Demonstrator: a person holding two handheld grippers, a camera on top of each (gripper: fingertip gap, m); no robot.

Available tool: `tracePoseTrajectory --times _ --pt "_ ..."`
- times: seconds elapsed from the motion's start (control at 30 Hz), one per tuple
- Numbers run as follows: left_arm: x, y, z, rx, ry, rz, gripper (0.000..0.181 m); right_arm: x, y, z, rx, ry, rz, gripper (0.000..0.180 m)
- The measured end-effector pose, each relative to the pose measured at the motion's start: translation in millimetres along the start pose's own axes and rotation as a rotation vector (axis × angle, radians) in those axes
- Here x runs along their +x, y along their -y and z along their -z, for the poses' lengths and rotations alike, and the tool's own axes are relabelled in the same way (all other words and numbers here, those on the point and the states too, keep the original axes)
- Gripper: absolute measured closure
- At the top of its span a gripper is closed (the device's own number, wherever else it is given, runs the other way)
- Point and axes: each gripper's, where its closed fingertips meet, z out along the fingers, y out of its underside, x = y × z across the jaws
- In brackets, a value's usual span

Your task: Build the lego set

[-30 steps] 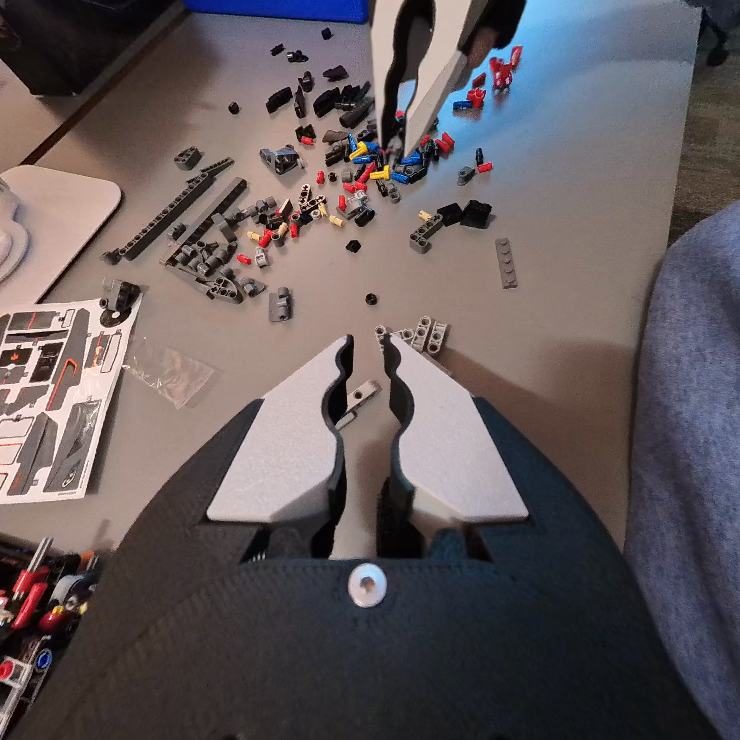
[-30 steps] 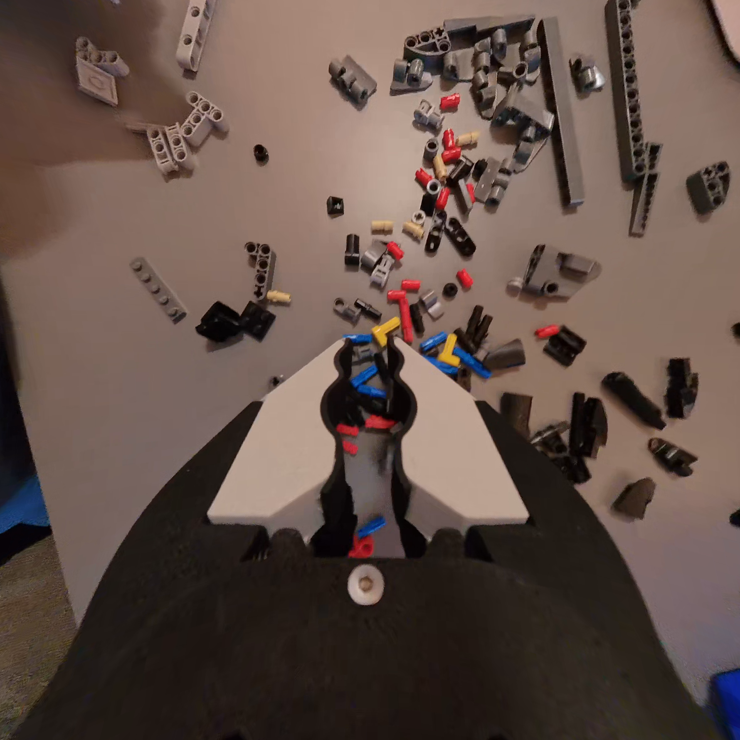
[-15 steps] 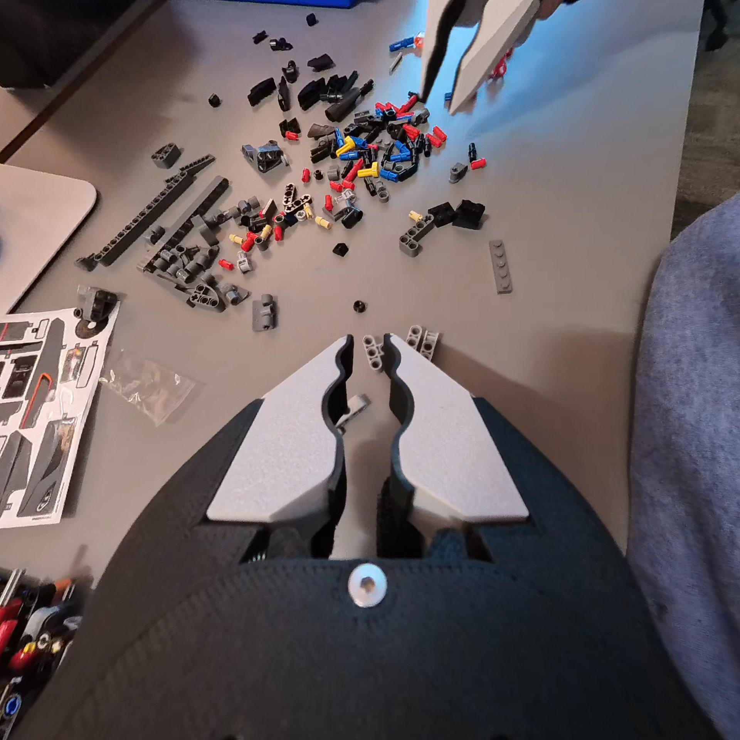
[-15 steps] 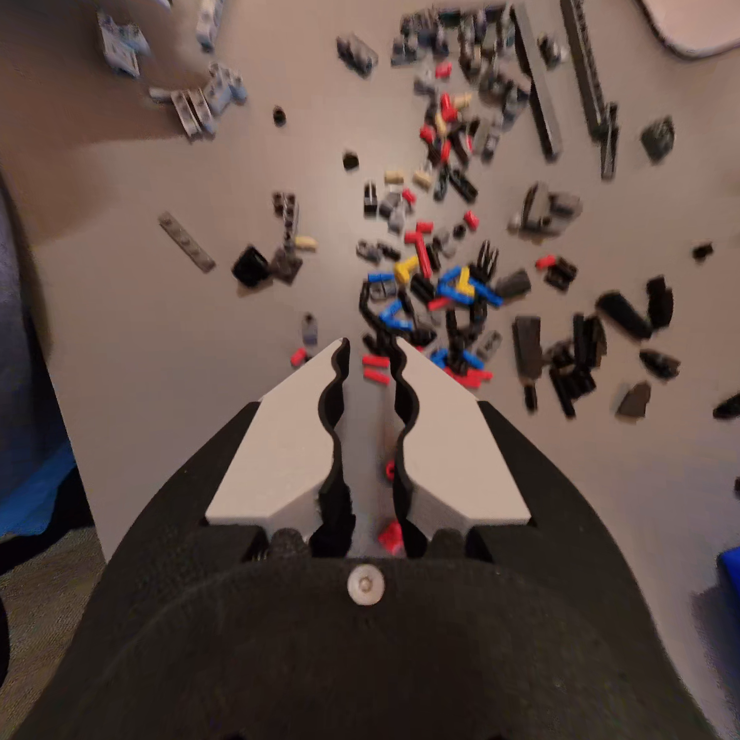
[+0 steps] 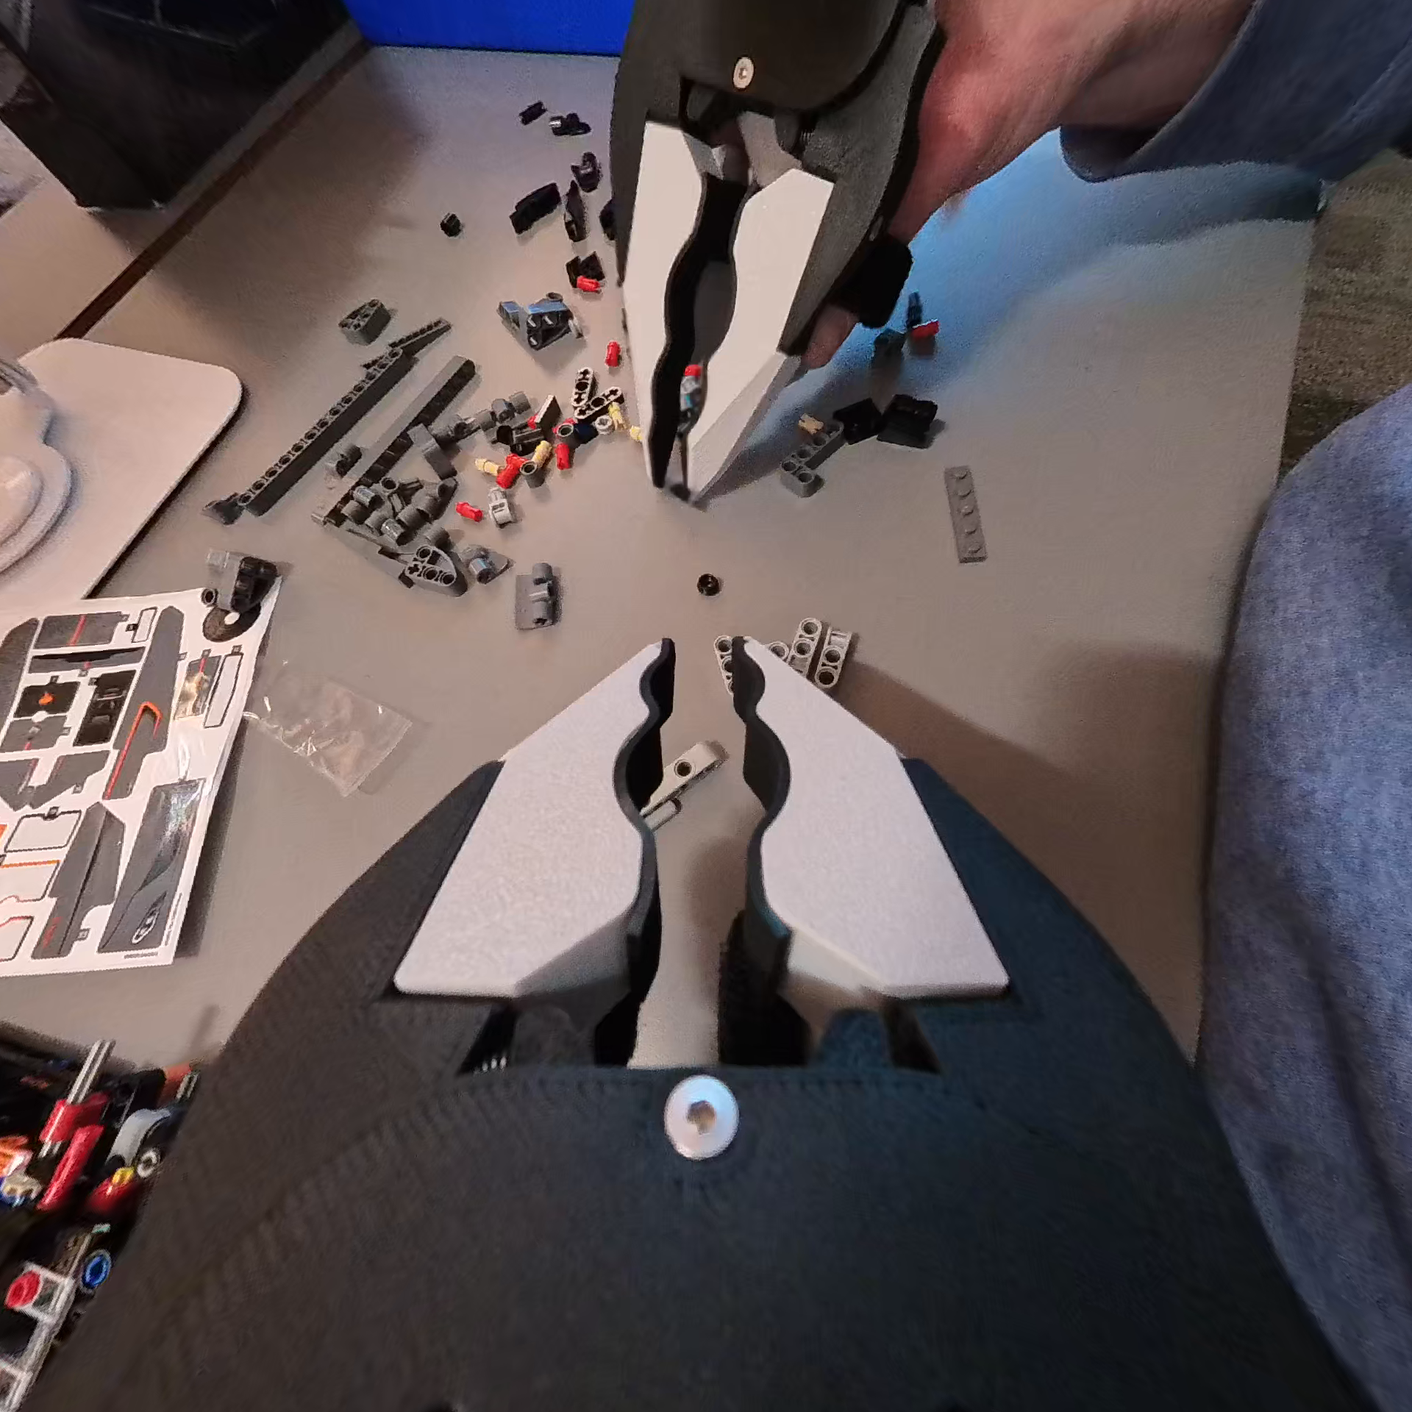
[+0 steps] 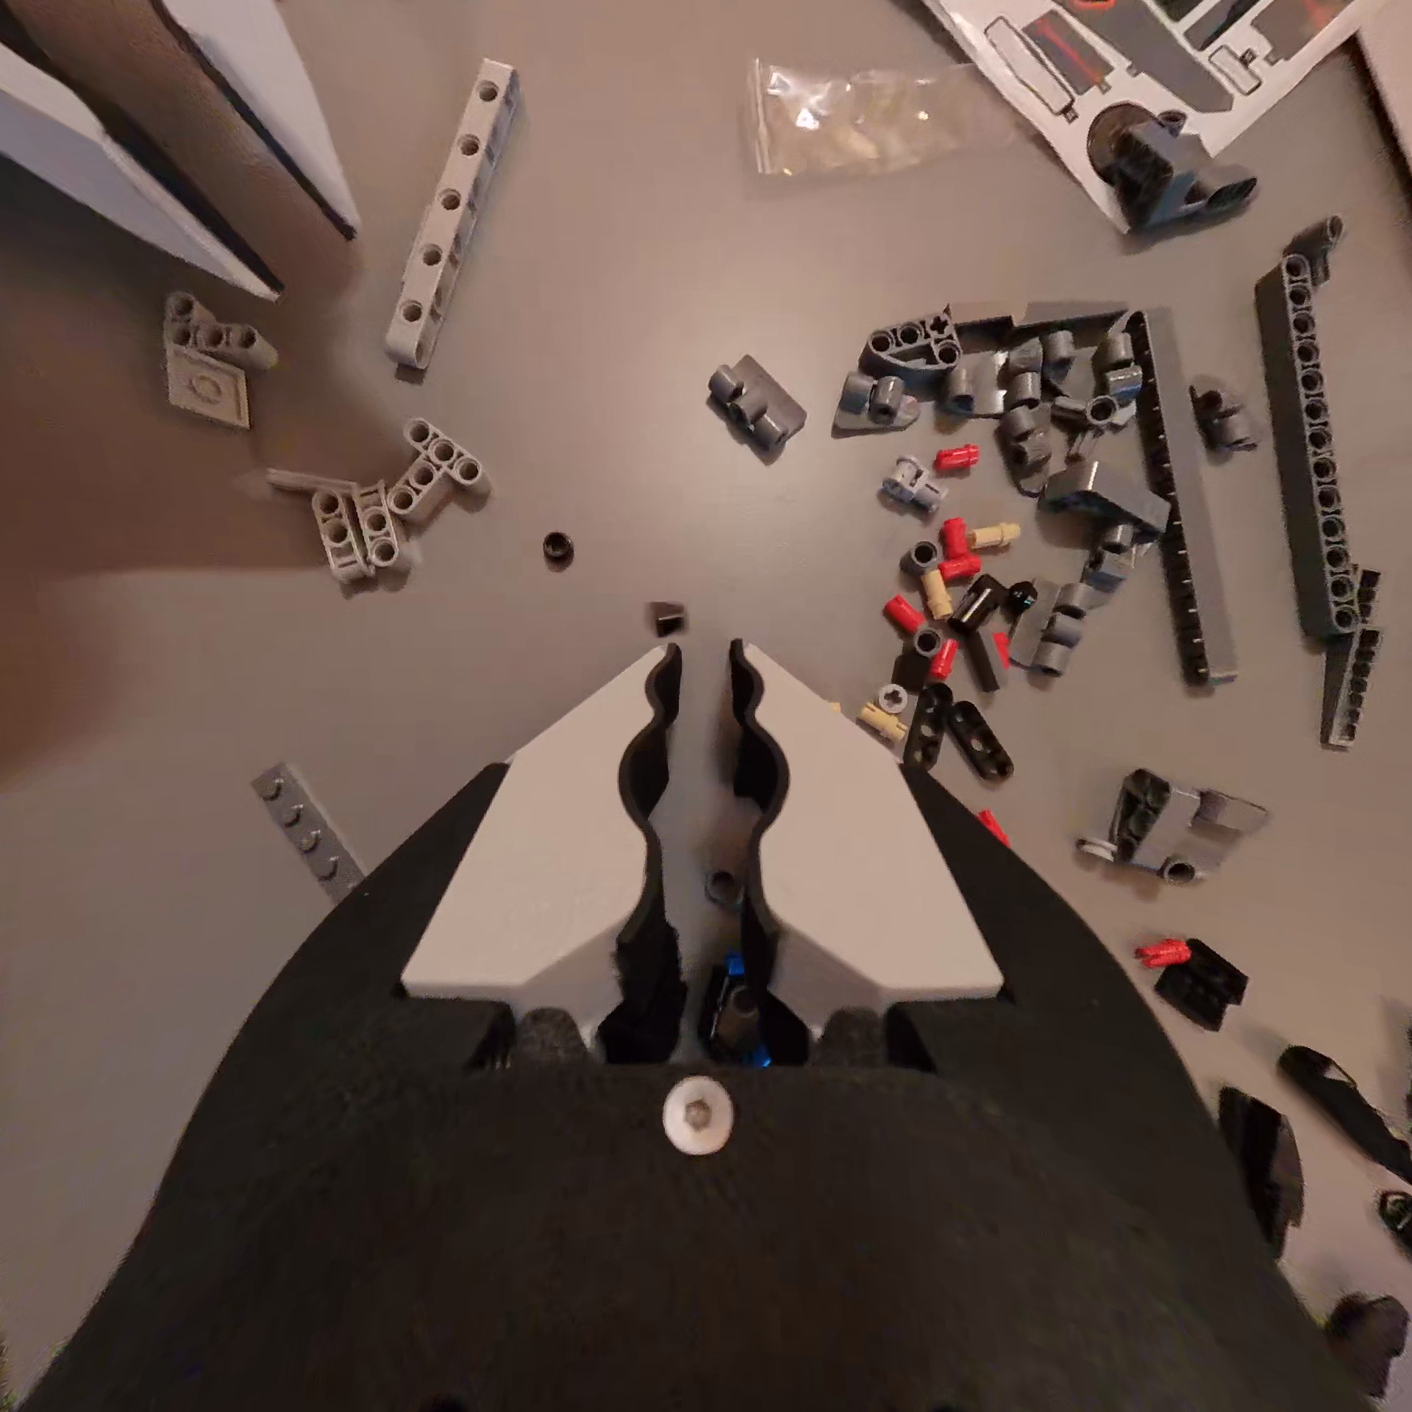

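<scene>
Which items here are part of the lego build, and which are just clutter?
Build:
loose lego pieces
long dark beam
light grey beam
sticker sheet
partly built model

Lying about:
empty clear bag
pale mat
blue bin

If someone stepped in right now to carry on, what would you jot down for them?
Left gripper: fingers slightly apart, holding nothing, low over a light grey beam.
Right gripper: fingers slightly apart, nothing between the tips, pointing down near a small black piece.
Parts: loose pieces scattered on the grey table; sticker sheet on the left gripper's side; a partly built assembly at the near left edge.
Left: most of the building.
</scene>
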Motion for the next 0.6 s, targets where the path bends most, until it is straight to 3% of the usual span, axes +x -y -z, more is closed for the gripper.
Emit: tracePoseTrajectory --times 0.17,0.4,0.6 --pt "1.0 -1.5 -1.3 0.0 -0.014 0.0 0.168 1.3 -1.2 0.8 -0.008 -0.013 0.003 0.18" --pt "-11.5 -3.0 4.8 -0.018 0.034 0.004 0.168 -16.7 26.3 9.1 0.053 0.036 0.053 0.17" --pt "-14.2 -9.5 10.3 -0.022 0.047 0.033 0.168 -30.3 36.4 -13.2 0.023 0.052 0.009 0.161"
